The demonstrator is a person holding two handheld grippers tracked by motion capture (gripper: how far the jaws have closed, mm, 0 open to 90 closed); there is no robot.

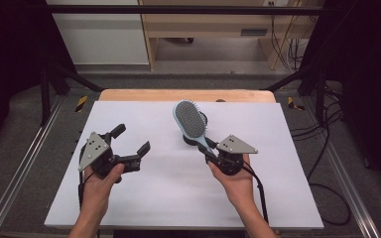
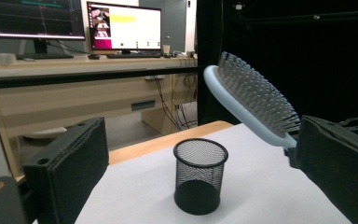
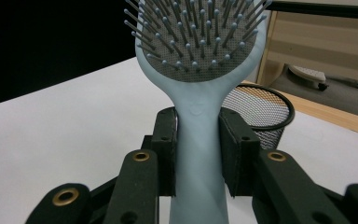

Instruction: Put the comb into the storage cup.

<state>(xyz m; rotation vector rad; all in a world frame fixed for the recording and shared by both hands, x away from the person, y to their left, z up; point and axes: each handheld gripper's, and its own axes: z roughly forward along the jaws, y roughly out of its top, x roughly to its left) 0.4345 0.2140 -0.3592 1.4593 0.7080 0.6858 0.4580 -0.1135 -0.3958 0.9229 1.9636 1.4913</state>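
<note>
A pale blue hairbrush point(image 1: 191, 120) with grey bristles is held up off the table, head pointing away from me. My right gripper point(image 1: 209, 150) is shut on its handle point(image 3: 199, 154), both pads pressed against it. Behind the brush head stands a black mesh cup point(image 2: 200, 176), upright on the white sheet; its rim point(image 3: 260, 108) shows just past the brush. My left gripper point(image 1: 131, 139) is at the left of the table, open, jaws spread wide with nothing between them. The brush point(image 2: 254, 100) hangs above and to the right of the cup in the left gripper view.
A white sheet point(image 1: 149, 198) covers the table, with a wooden edge point(image 1: 129, 94) at the far side. Black frame posts and cables flank the table. Beyond it stand wooden desks point(image 2: 74, 93) with monitors point(image 2: 123, 25).
</note>
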